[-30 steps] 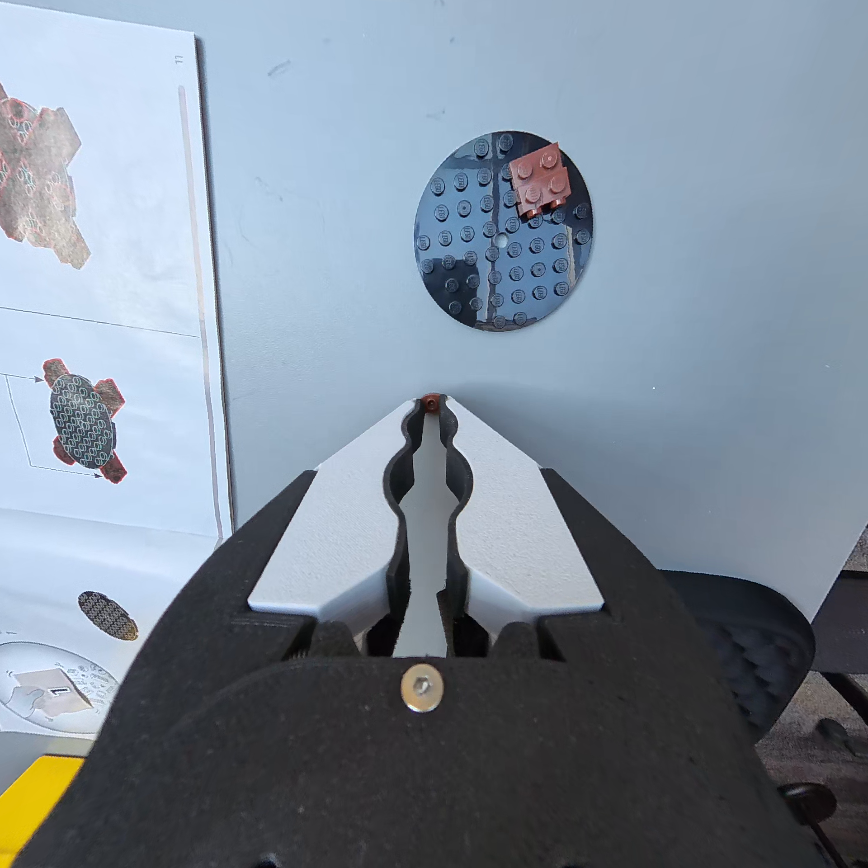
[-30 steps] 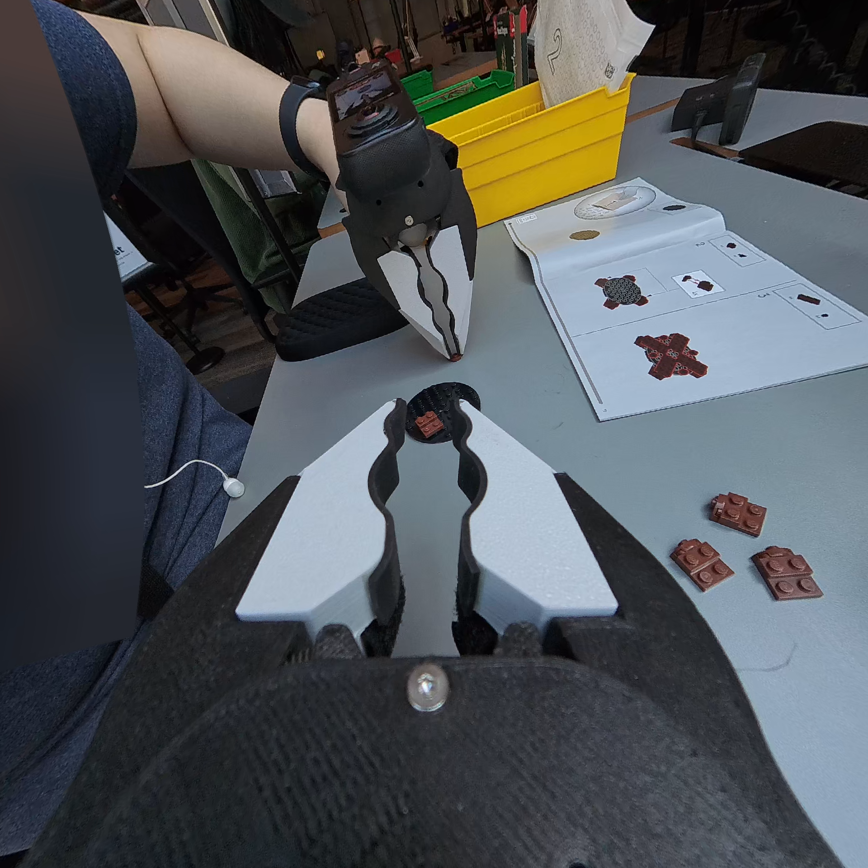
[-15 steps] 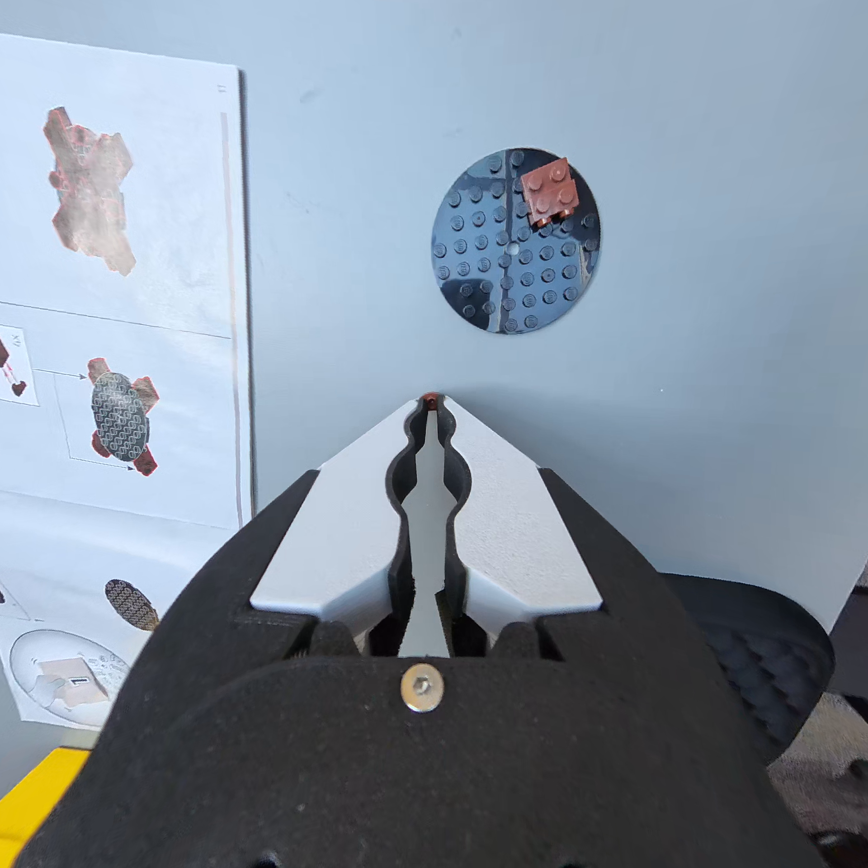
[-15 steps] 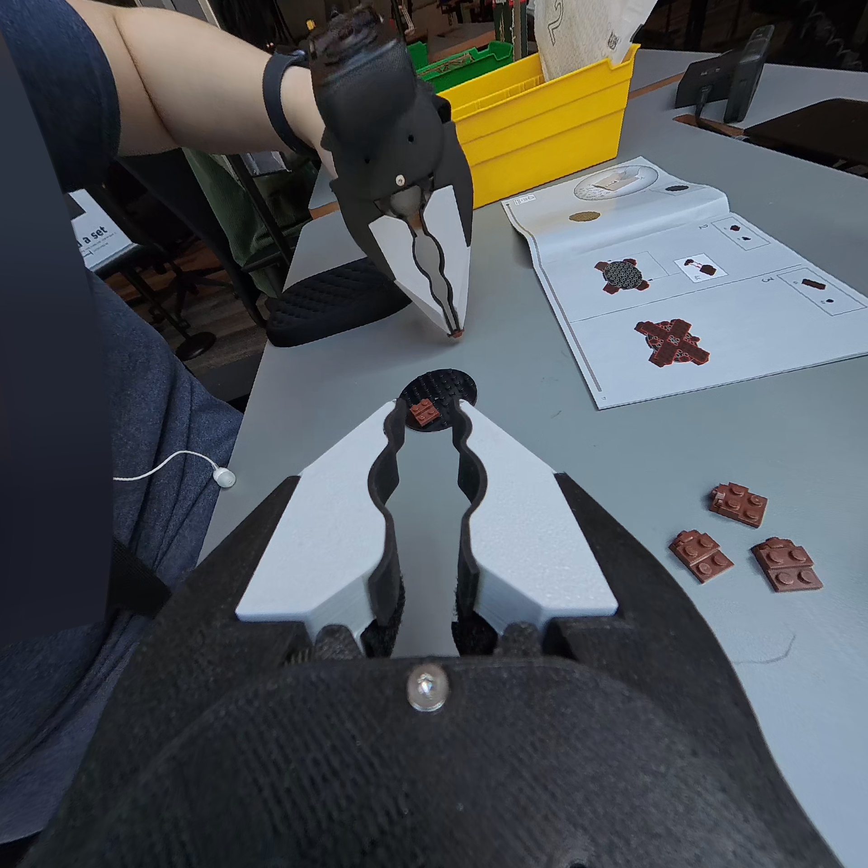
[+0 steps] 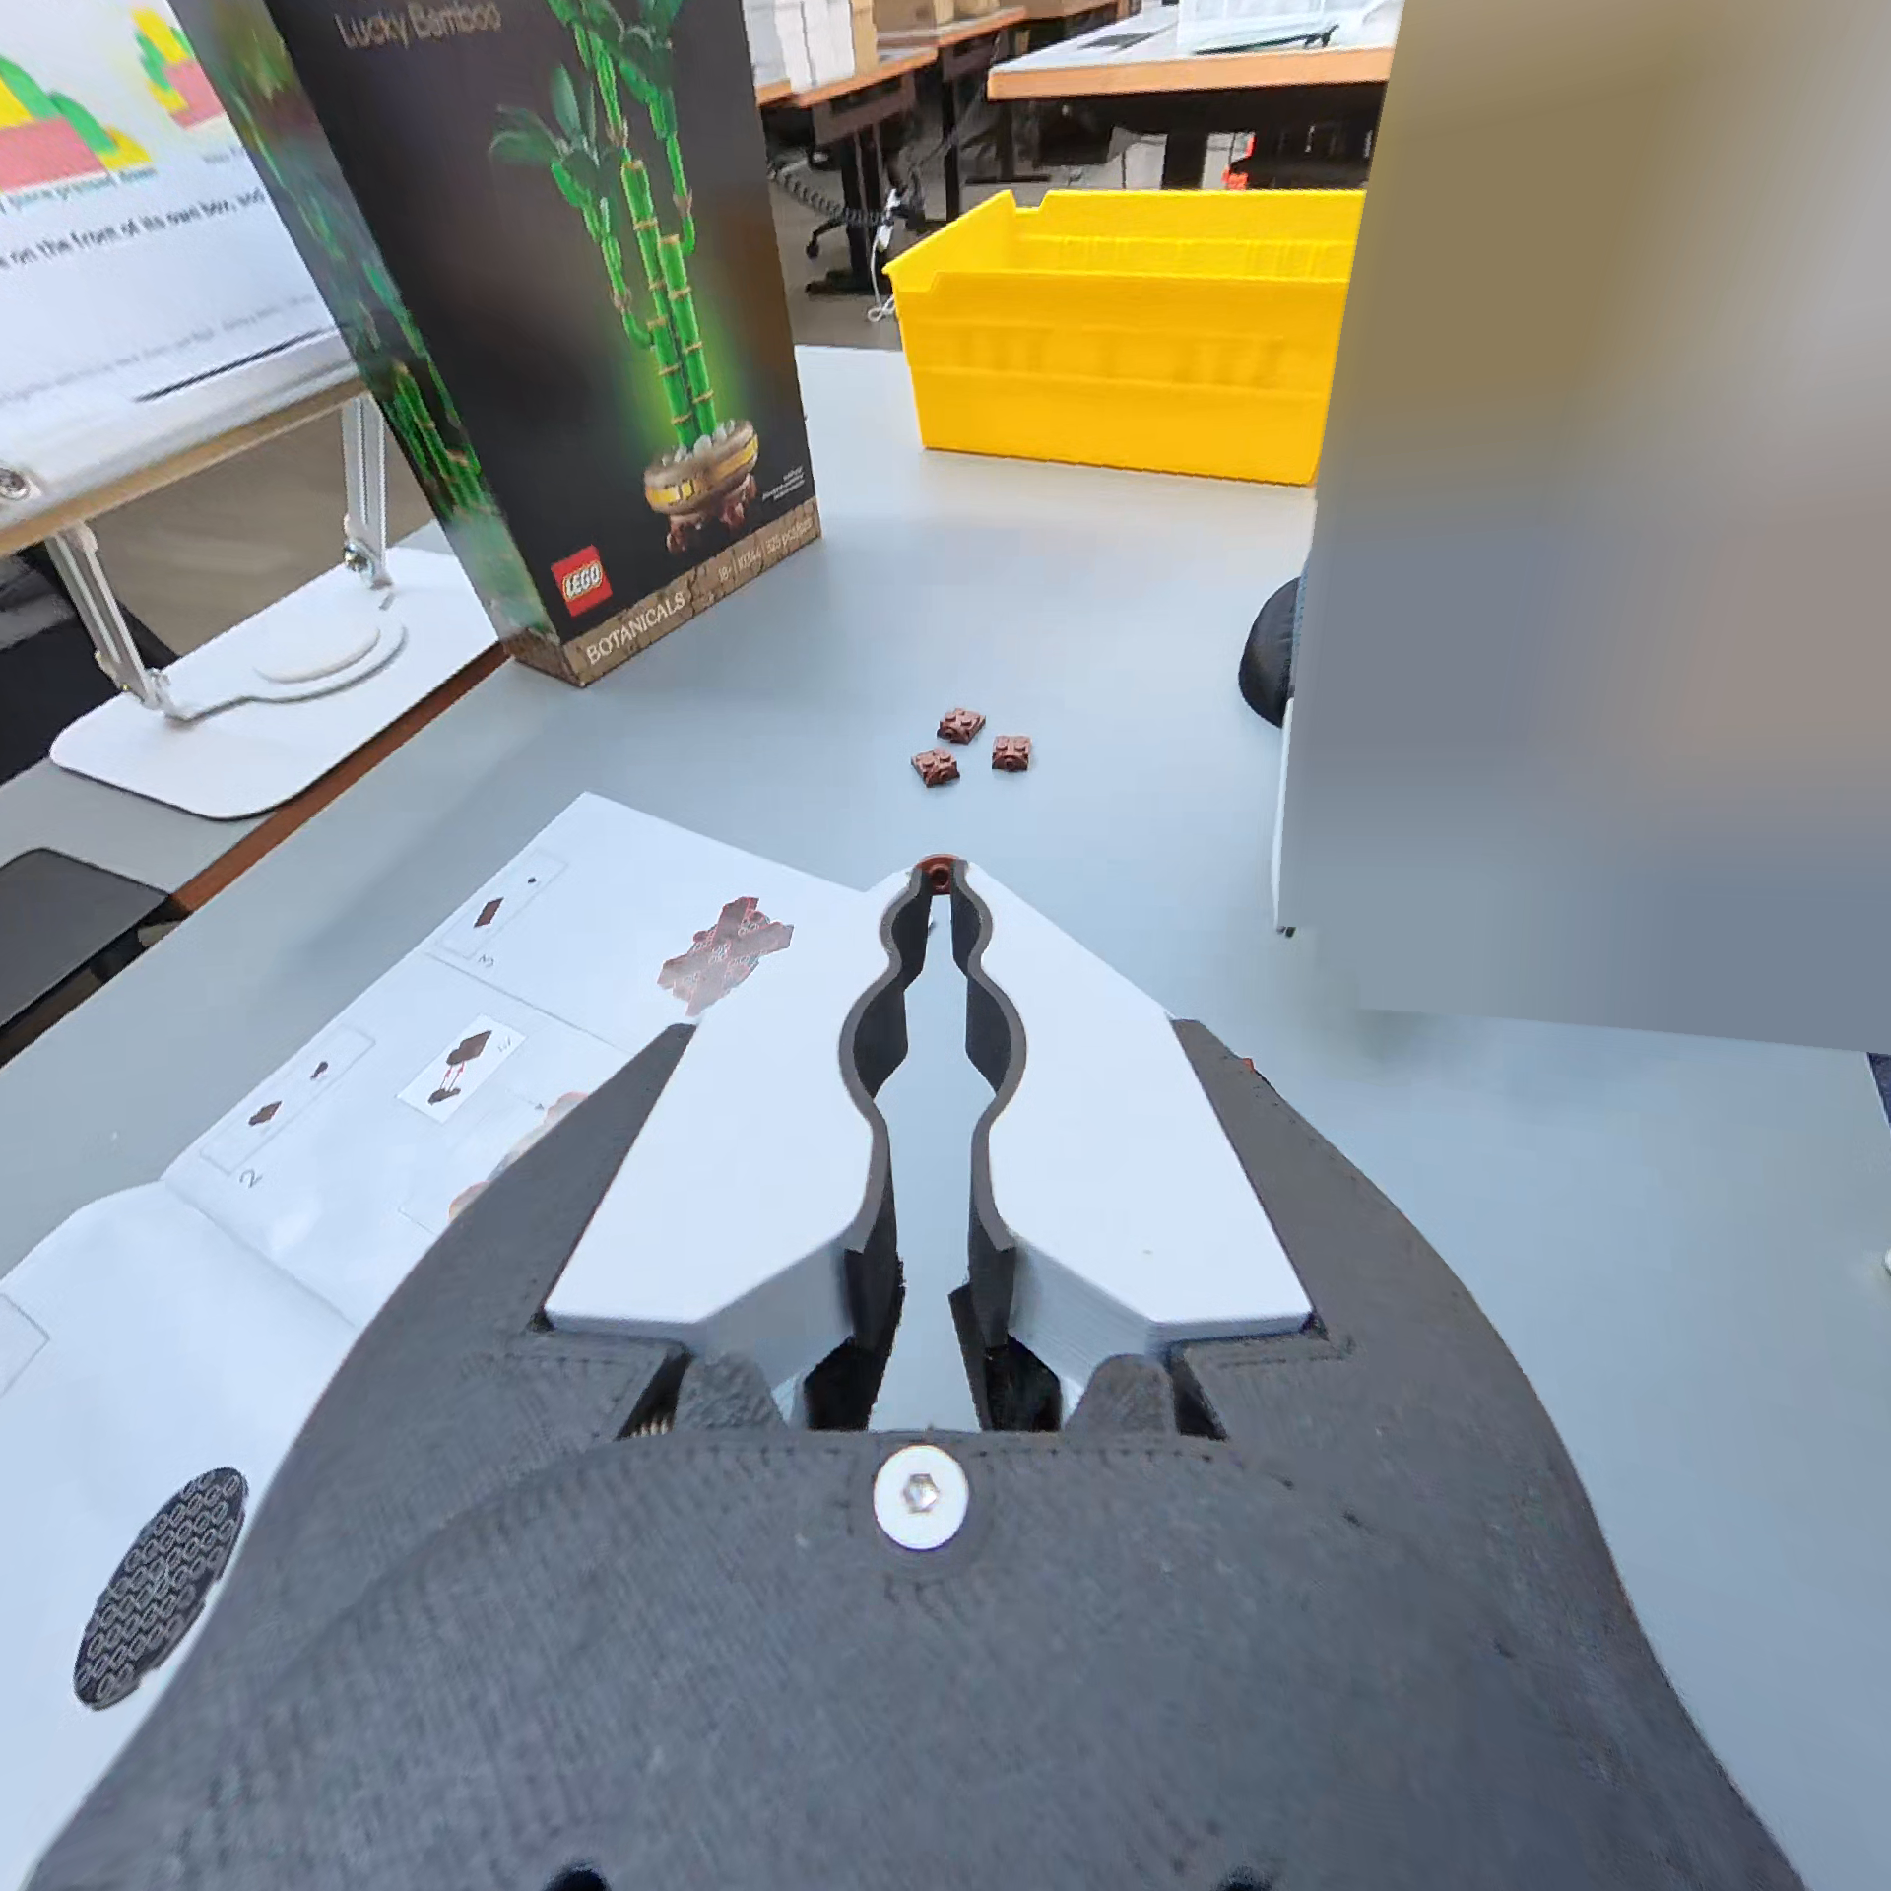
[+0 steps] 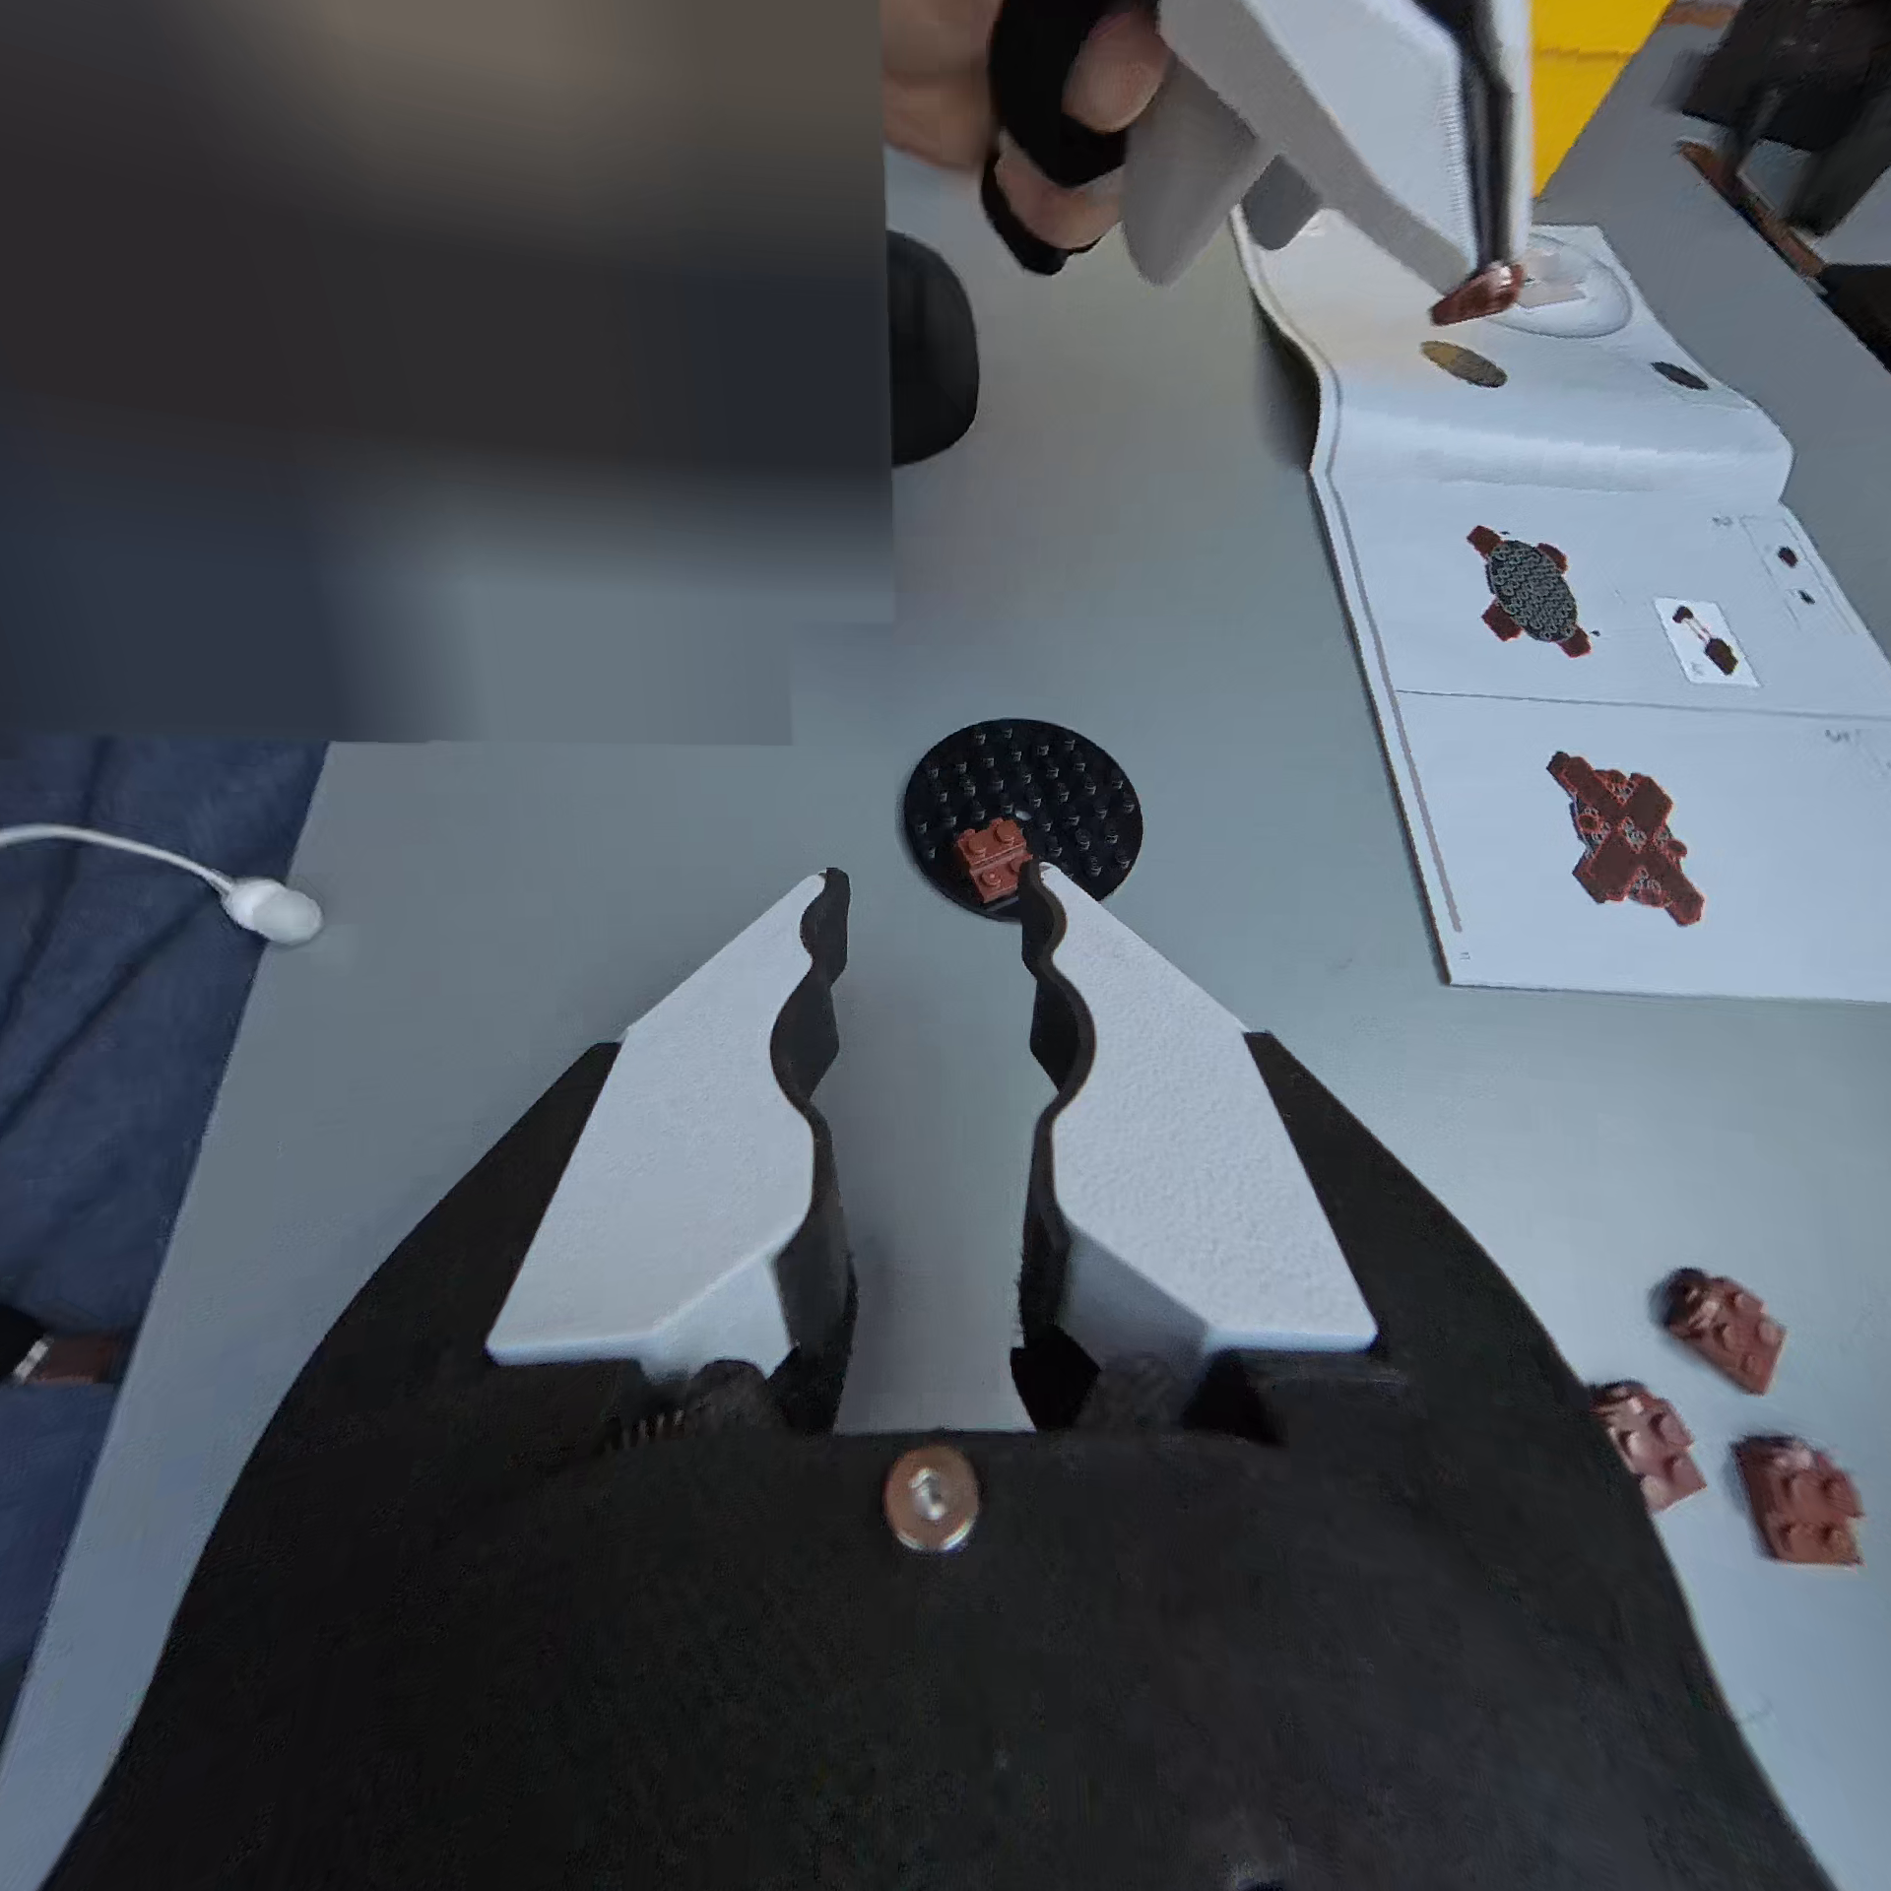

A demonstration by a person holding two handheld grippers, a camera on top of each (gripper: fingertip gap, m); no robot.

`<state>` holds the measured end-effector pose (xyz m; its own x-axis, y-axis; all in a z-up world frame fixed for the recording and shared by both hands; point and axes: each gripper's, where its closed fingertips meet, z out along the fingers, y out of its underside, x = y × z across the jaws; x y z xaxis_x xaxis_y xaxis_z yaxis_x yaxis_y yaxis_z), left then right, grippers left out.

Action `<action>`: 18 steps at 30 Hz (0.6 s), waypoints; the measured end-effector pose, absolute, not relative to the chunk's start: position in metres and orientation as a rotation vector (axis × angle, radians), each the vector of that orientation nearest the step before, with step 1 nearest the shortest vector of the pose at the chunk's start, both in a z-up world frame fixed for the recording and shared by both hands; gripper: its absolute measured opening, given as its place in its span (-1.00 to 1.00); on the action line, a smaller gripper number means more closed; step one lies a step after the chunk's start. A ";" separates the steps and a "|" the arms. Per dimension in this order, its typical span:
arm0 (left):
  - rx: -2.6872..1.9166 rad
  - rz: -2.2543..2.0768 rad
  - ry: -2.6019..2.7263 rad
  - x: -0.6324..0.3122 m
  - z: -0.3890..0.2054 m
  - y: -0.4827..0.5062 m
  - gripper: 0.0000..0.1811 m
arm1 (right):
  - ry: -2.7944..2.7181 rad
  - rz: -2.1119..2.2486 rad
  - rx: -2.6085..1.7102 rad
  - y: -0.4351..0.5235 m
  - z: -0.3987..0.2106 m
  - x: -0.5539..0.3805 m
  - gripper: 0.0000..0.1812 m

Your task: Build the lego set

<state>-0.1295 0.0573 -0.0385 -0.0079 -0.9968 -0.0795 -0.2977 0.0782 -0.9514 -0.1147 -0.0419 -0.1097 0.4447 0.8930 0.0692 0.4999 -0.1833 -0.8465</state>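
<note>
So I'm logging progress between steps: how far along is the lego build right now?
Early. Done: one reddish-brown piece sits on the black round plate. In hand: the left gripper is shut on a small reddish-brown part, raised over the instruction booklet. Left: three loose brown plates wait on the table; the right gripper is open, empty.

My left claw [image 5: 936, 882] pinches a small brown piece [image 5: 936, 870] over the booklet [image 5: 573, 982]; three brown plates [image 5: 962, 745] lie mid-table [image 5: 1535, 1177].
</note>
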 end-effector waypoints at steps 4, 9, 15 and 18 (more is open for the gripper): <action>-1.260 -1.074 1.434 -0.133 -0.036 0.053 -0.98 | -1.351 0.682 -1.745 -0.029 -0.113 -0.125 -0.66; -1.173 -1.142 1.389 -0.145 -0.032 0.050 -0.98 | -1.414 0.790 -1.727 -0.018 -0.125 -0.137 -0.70; -1.181 -1.221 1.322 -0.155 -0.027 0.060 -0.98 | -1.454 0.753 -1.799 -0.016 -0.144 -0.135 -0.75; -1.173 -1.231 1.316 -0.156 -0.026 0.059 -0.99 | -1.431 0.769 -1.797 -0.015 -0.141 -0.135 -0.79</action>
